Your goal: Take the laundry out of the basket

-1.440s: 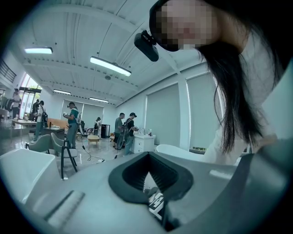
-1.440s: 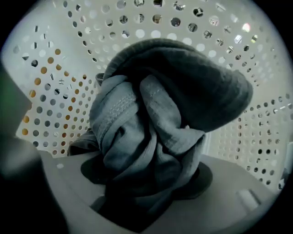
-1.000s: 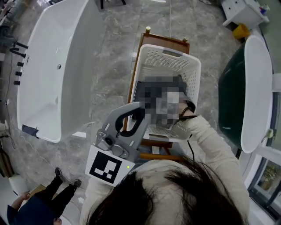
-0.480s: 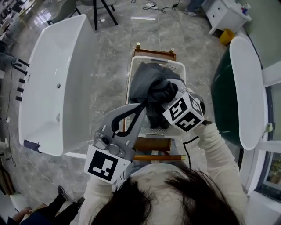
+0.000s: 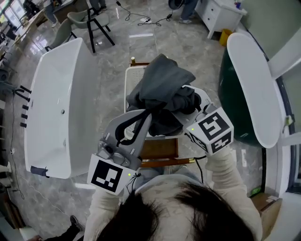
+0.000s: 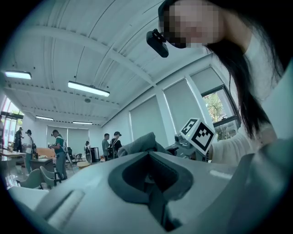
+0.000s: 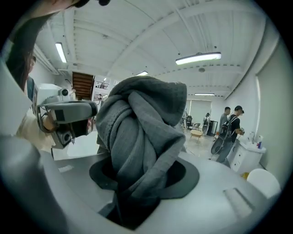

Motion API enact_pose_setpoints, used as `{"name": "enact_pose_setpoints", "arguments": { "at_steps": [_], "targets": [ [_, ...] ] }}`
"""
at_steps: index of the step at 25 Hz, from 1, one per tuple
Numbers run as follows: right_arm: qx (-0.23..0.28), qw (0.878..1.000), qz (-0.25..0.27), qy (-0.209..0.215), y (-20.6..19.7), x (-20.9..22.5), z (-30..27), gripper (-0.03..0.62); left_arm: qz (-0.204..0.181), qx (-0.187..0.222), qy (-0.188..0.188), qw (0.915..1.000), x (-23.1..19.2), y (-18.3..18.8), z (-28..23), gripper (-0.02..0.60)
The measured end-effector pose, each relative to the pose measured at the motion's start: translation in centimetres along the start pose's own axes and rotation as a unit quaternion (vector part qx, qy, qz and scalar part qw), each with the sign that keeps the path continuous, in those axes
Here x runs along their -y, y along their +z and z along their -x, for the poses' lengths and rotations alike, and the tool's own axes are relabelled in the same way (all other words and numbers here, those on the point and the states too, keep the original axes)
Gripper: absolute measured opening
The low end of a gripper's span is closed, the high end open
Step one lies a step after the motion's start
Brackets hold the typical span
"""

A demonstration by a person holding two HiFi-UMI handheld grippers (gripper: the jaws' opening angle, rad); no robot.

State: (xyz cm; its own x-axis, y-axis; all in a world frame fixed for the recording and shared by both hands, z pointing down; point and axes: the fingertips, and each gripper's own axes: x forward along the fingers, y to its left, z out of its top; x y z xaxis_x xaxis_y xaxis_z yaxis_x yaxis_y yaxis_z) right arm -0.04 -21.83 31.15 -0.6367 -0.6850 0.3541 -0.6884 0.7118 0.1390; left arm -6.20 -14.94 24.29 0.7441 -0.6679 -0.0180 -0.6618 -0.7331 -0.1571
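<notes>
My right gripper (image 5: 184,104) is shut on a grey garment (image 5: 162,92) and holds it bunched up above the white laundry basket (image 5: 129,79). The cloth hides most of the basket. In the right gripper view the grey garment (image 7: 137,137) rises in thick folds out of the right gripper (image 7: 135,199). My left gripper (image 5: 146,116) points at the garment from the left, its tips close to the cloth. In the left gripper view the left gripper (image 6: 154,194) has its jaws together with nothing between them, and the garment (image 6: 143,142) shows just beyond.
The basket stands on a wooden stool (image 5: 160,149). A white bathtub (image 5: 56,108) lies to the left and a dark green tub with a white rim (image 5: 249,89) to the right. A chair (image 5: 89,23), a white cabinet (image 5: 221,12) and several people are farther off.
My right gripper has lifted the grey garment up out of the basket, toward the camera. The left gripper has stayed beside it, and the view has tilted forward.
</notes>
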Motion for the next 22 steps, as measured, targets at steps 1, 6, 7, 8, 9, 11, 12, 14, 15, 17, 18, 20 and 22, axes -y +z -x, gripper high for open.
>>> {"name": "enact_pose_setpoints", "arguments": {
  "at_steps": [1, 6, 7, 8, 9, 11, 12, 14, 15, 17, 18, 20, 22],
  "targets": [
    [0.014, 1.0, -0.008, -0.001, 0.4, -0.1, 1.3, 0.221, -0.004, 0.004, 0.002, 1.0, 0.9, 0.6, 0.0, 0.0],
    [0.068, 0.997, -0.045, -0.002, 1.4, -0.5, 8.5, 0.221, -0.01, 0.027, 0.003, 0.9996, 6.5, 3.2, -0.2, 0.0],
    [0.077, 0.996, -0.048, 0.0, 1.5, -0.6, 9.9, 0.221, -0.01, 0.03, 0.003, 0.9995, 7.7, 3.6, -0.4, 0.0],
    [0.085, 0.995, -0.052, 0.002, 1.6, -0.8, 11.2, 0.221, -0.011, 0.033, 0.004, 0.9994, 9.0, 4.0, -0.5, 0.0],
    [0.094, 0.994, -0.055, 0.007, 1.5, -0.9, 12.4, 0.221, -0.014, 0.036, 0.007, 0.9992, 10.2, 4.4, -0.6, 0.0],
    [0.111, 0.991, -0.066, 0.02, 1.3, -1.3, 14.9, 0.222, -0.021, 0.041, 0.014, 0.9988, 12.6, 5.3, -0.8, 0.0],
    [0.119, 0.99, -0.072, 0.027, 1.1, -1.4, 16.2, 0.224, -0.026, 0.043, 0.018, 0.9986, 13.8, 5.8, -0.9, 0.0],
    [0.134, 0.987, -0.081, 0.039, 0.9, -1.7, 18.5, 0.225, -0.038, 0.043, 0.026, 0.998, 16.1, 6.6, -1.0, 0.0],
    [0.141, 0.986, -0.082, 0.044, 0.9, -1.9, 19.4, 0.225, -0.044, 0.044, 0.03, 0.9976, 17.0, 7.0, -1.0, 0.0],
    [0.152, 0.983, -0.084, 0.054, 1.1, -2.4, 20.6, 0.229, -0.048, 0.048, 0.039, 0.9969, 18.1, 7.7, -0.5, 0.0],
    [0.154, 0.983, -0.084, 0.058, 1.2, -2.7, 20.9, 0.229, -0.047, 0.051, 0.043, 0.9967, 18.4, 8.0, -0.2, 0.0],
    [0.155, 0.983, -0.081, 0.06, 1.5, -3.4, 21.3, 0.229, -0.043, 0.055, 0.048, 0.9964, 18.7, 8.4, 0.6, 0.0],
    [0.158, 0.983, -0.079, 0.055, 2.3, -4.2, 21.2, 0.229, -0.043, 0.055, 0.046, 0.9965, 18.4, 8.7, 1.5, 0.0]
  ]
}}
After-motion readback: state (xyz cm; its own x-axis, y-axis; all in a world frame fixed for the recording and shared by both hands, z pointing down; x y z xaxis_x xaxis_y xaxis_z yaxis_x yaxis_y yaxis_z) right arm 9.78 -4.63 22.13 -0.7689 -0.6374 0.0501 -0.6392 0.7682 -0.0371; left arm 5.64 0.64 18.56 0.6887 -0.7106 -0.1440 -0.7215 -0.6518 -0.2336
